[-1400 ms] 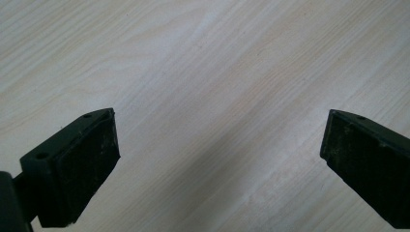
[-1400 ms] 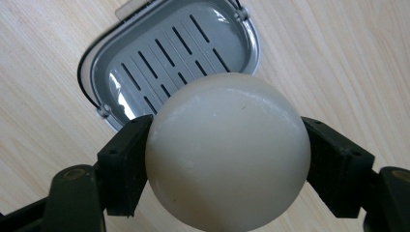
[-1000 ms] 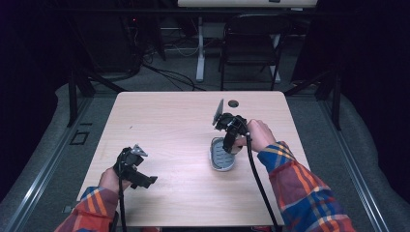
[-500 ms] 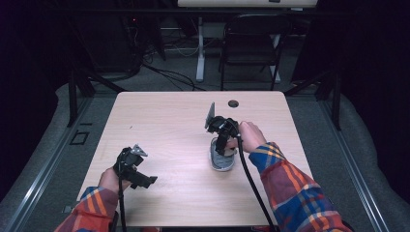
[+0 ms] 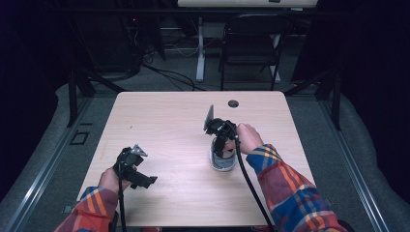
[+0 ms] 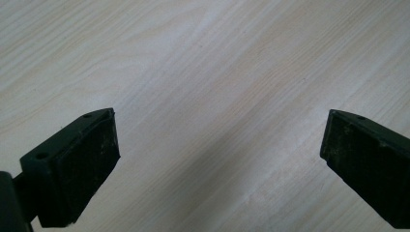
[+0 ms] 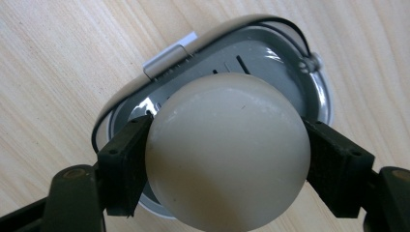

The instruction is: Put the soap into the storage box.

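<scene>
Right gripper: clamped on a white ball, one pad against each side.
Ball: held directly above a grey oval holder; whether they touch, I cannot tell.
Holder: flat on the table, right of centre, a small metal clip on its rim.
Left gripper: jaws wide apart over bare wood, at the near left.
</scene>
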Tool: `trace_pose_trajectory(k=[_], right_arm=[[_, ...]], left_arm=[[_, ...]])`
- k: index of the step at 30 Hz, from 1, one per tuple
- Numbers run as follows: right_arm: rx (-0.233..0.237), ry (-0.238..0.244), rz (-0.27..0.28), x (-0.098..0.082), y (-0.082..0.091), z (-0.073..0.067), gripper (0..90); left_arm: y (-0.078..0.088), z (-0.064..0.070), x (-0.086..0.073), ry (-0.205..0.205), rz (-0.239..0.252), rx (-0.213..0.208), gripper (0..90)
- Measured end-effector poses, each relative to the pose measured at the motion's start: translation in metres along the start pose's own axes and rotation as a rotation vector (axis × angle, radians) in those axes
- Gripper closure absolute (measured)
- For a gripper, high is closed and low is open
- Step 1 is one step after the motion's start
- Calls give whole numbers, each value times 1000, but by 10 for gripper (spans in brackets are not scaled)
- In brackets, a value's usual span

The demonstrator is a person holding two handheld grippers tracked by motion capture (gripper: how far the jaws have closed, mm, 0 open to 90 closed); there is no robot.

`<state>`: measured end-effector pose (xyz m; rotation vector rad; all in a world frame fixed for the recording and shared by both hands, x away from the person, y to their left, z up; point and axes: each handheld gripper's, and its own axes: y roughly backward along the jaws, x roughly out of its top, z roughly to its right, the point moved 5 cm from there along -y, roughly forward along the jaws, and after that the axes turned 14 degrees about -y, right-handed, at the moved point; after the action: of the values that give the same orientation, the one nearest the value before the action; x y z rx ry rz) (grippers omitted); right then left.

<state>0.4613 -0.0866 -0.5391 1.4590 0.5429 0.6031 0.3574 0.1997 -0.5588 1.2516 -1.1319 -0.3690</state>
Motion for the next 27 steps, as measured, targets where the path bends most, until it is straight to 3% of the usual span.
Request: trace_pose_trajectory(k=[16, 27], right_arm=[[-3, -5, -31, -1, -14, -2, 245], [0, 6, -23, -2, -18, -2, 243]], left_arm=[[0, 0, 0, 1, 1, -4, 4], [-1, 0, 0, 2, 1, -5, 4]])
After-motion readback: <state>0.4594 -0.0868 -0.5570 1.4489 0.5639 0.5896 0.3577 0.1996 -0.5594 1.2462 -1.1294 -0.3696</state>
